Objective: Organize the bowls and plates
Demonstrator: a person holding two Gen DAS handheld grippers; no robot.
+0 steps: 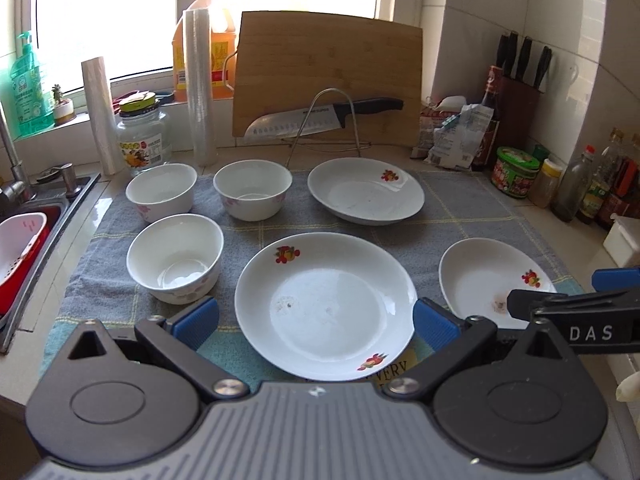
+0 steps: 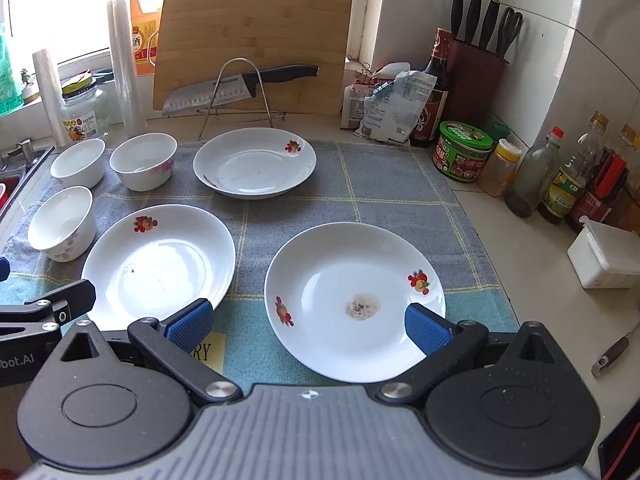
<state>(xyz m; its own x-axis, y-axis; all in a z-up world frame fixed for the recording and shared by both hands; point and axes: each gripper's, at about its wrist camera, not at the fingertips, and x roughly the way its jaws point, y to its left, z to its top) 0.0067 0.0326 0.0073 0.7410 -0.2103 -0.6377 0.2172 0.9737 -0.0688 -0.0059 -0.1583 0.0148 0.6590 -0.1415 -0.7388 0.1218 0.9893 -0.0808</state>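
Currently, I am holding both hand-held grippers, left (image 1: 316,320) and right (image 2: 308,322), wide and empty; ahead, three plates (image 2: 354,300) and three bowls (image 1: 175,256) are lying unstacked.

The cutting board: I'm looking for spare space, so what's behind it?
Behind the cutting board stand two orange-capped oil bottles against the window; only their tops and one side show. Anything lower down is hidden by the board. A knife on a wire rack sits in front.

We see left gripper (image 1: 316,322): black arms, blue ribbed pads (image 1: 196,319), silver screws, grey ridged body. Right gripper (image 2: 308,322) looks identical.
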